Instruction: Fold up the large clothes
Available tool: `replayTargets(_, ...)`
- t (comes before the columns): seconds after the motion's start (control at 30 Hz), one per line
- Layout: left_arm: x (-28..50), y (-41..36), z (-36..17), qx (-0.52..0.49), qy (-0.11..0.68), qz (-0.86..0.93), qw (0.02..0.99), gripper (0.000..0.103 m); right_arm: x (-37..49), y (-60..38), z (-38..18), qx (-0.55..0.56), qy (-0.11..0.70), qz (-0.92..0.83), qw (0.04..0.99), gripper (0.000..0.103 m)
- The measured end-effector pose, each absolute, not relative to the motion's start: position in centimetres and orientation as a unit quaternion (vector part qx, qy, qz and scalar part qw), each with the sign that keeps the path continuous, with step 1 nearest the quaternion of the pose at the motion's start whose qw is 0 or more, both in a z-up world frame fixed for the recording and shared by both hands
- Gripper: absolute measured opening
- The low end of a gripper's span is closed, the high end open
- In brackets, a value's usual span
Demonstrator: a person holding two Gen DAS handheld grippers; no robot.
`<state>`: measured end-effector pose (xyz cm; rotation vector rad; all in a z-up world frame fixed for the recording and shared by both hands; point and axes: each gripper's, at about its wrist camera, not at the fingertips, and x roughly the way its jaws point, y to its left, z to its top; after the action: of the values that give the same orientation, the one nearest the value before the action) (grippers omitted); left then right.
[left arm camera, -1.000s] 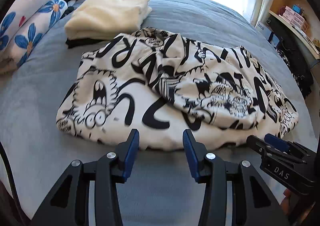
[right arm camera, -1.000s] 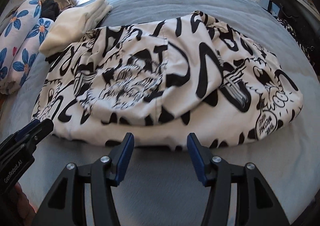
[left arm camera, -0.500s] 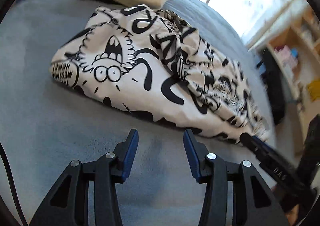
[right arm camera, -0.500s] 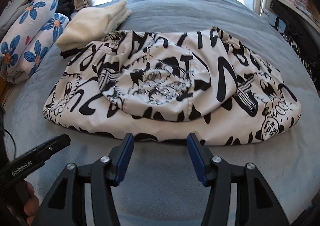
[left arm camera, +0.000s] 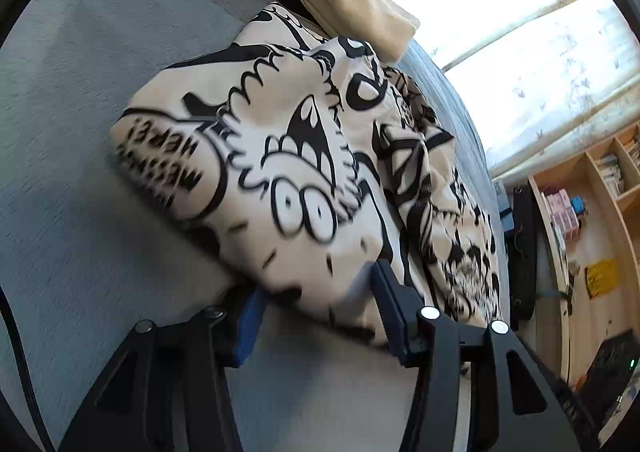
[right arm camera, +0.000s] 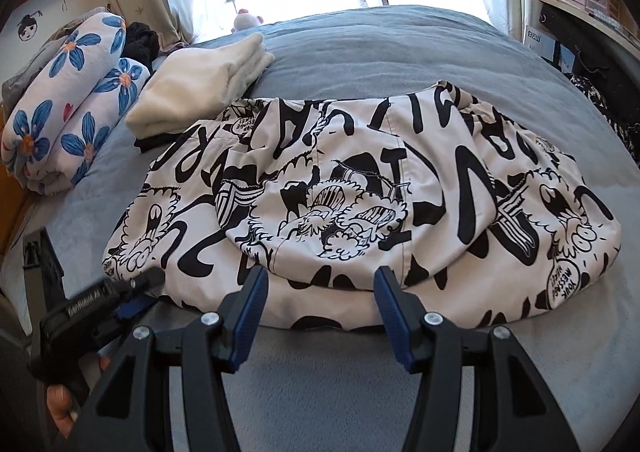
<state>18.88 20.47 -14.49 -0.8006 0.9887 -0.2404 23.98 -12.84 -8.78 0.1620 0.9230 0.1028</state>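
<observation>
White-and-black cartoon-print cotton garment (right arm camera: 360, 203): partly folded, lumpy, on near half of grey bed (right arm camera: 400, 51) | left tongs (left arm camera: 316, 304): just widened, released, straddling its near-left hem | right tongs (right arm camera: 318, 292): released at near edge | left: final folds, smoothing

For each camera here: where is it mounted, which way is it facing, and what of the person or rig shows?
Left wrist: on the left claw, rolled and angled down at the printed garment's near corner, which sits between its open jaws.
Right wrist: on the right claw, angled down across the bed toward the window; open jaws short of the hem; the person's hand shows lower left.
Shared: the garment, the cream folded pile and the bed.
</observation>
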Motion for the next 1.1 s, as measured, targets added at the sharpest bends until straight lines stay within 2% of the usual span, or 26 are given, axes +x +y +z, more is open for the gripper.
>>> replayTargets(0.33, 23.2, 20.9, -14.3, -0.401, 0.423, -0.093, 0.807, 0.051, 25.5, -12.5, -9.3, 0.074, 0.439, 0.049, 0.894, 0.055)
replayTargets(0.37, 23.3, 20.9, -14.1, -0.396, 0.417, -0.086, 0.814, 0.046, 25.6, -12.4, -9.4, 0.074, 0.439, 0.05, 0.894, 0.055)
replayTargets(0.4, 23.3, 20.8, -13.7, -0.384, 0.407, -0.076, 0.825, 0.036, 25.8, -12.4, -9.4, 0.073, 0.437, 0.05, 0.895, 0.055)
replayTargets(0.5, 23.0, 20.3, -12.2, -0.351, 0.377, -0.071, 0.854, 0.02, 26.6, -12.4, -9.1, 0.062, 0.427, 0.047, 0.901, 0.055)
replayTargets(0.57, 22.6, 19.0, -10.6, -0.298, 0.36, -0.06, 0.882, 0.016, 27.3, -12.7, -8.7, 0.058, 0.413, 0.037, 0.908, 0.054)
replayTargets(0.7, 21.6, 16.6, -7.7, -0.223, 0.325, -0.051, 0.917, 0.013, 30.1, -13.7, -8.0, 0.045, 0.384, 0.018, 0.922, 0.044)
replayTargets(0.77, 21.2, 15.8, -6.5, -0.2, 0.311, -0.051, 0.928, 0.013, 32.2, -13.9, -8.5, 0.023, 0.383, 0.007, 0.923, 0.027)
replayTargets(0.8, 21.1, 15.3, -5.9, -0.191, 0.304, -0.052, 0.932, 0.013, 33.2, -14.1, -9.0, 0.017, 0.386, 0.002, 0.922, 0.024)
replayTargets(0.97, 20.2, 13.9, -3.3, -0.158, 0.279, -0.06, 0.945, 0.012, 36.6, -15.3, -14.9, 0.026, 0.453, 0.01, 0.891, 0.021)
replayTargets(1.1, 19.5, 11.7, -1.3, -0.122, 0.259, -0.071, 0.955, 0.012, 35.5, -14.3, -15.2, -0.022, 0.44, 0.024, 0.897, 0.021)
